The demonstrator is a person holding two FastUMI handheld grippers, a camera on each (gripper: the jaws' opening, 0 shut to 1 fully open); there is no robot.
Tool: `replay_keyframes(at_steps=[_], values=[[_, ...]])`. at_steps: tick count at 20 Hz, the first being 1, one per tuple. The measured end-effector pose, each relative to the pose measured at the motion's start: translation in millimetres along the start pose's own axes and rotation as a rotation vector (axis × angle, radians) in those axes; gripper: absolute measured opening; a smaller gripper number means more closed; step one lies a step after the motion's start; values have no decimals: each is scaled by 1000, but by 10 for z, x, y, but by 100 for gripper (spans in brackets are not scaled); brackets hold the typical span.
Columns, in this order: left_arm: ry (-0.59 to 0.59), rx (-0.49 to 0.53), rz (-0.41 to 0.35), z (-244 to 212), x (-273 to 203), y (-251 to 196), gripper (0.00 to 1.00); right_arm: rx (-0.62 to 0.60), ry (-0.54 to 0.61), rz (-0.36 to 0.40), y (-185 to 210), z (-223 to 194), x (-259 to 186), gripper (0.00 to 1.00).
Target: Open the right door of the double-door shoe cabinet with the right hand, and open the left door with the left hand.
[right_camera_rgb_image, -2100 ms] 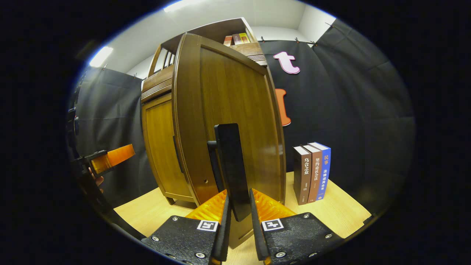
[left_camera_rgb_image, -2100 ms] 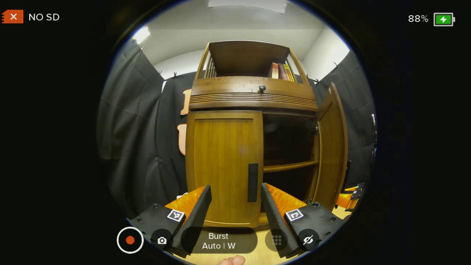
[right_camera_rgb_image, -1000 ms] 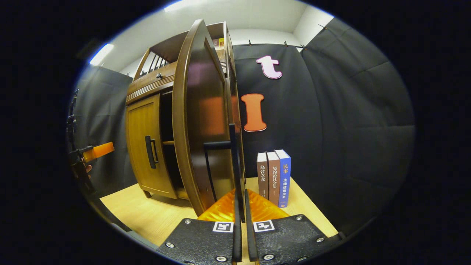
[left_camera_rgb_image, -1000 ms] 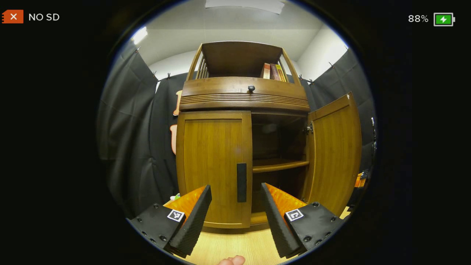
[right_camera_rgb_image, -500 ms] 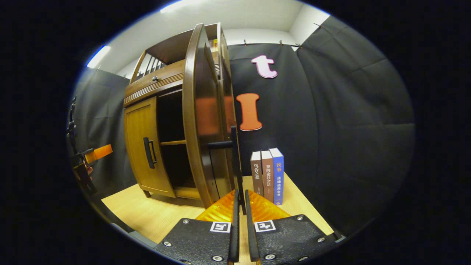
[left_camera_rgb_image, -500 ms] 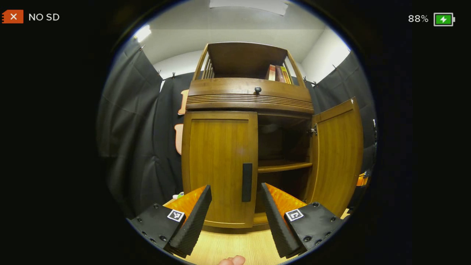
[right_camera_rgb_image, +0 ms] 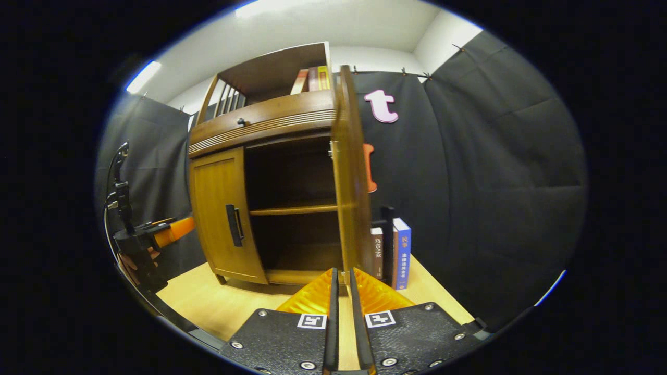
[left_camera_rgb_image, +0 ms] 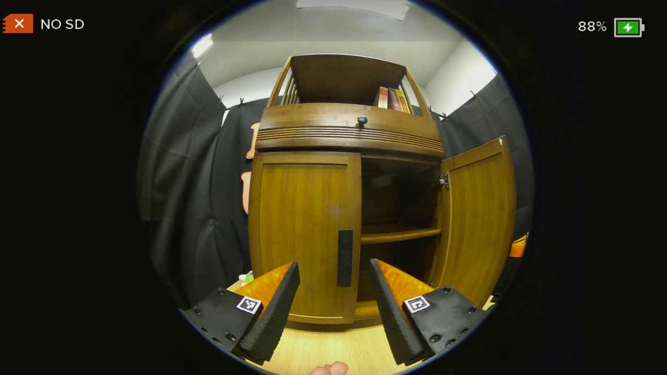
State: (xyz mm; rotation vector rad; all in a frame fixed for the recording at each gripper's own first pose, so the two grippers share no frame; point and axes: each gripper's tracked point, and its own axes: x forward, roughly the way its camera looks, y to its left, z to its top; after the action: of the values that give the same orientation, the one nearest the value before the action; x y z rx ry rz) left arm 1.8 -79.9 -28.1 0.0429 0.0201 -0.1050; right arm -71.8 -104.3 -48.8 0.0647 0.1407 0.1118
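The wooden shoe cabinet (left_camera_rgb_image: 344,130) faces me in the left gripper view. Its left door (left_camera_rgb_image: 302,229) is closed, with a dark upright handle (left_camera_rgb_image: 345,258) at its inner edge. My left gripper (left_camera_rgb_image: 333,264) stands open just short of that handle, touching nothing. The right door (left_camera_rgb_image: 477,219) is swung wide open, baring a shelf (left_camera_rgb_image: 398,235). In the right gripper view the right door (right_camera_rgb_image: 351,192) shows edge-on, its handle (right_camera_rgb_image: 388,229) behind it. My right gripper (right_camera_rgb_image: 343,273) hangs below the door's edge, its jaws nearly together with only a narrow slit and nothing between them.
The cabinet stands on a light wooden table (right_camera_rgb_image: 219,302). Three books (right_camera_rgb_image: 398,252) stand upright right of the open door. More books (left_camera_rgb_image: 391,99) sit in the top shelf above a drawer knob (left_camera_rgb_image: 361,120). The left gripper (right_camera_rgb_image: 156,234) shows far left in the right gripper view.
The right door swung from half open to wide open. My right gripper came off its handle and drew back. The left gripper stayed open before the left door.
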Motion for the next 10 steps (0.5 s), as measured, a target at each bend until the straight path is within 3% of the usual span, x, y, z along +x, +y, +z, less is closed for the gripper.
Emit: replay_keyframes(at_steps=[2, 3, 7, 9, 10], values=[[5, 9, -1, -21, -23, 9, 80, -3, -55, 48, 308, 179, 99, 13], [5, 22, 6, -32, -40, 45, 81, 7, -70, 58, 386, 246, 191, 29], [-3, 60, 74, 4, -124, 295, 82, 33, -99, 101, 667, 393, 340, 31], [-1, 46, 94, -12, -143, 380, 82, 15, -111, 107, 715, 450, 367, 20], [5, 35, 96, -29, -139, 403, 82, 0, -116, 100, 713, 452, 387, 31]])
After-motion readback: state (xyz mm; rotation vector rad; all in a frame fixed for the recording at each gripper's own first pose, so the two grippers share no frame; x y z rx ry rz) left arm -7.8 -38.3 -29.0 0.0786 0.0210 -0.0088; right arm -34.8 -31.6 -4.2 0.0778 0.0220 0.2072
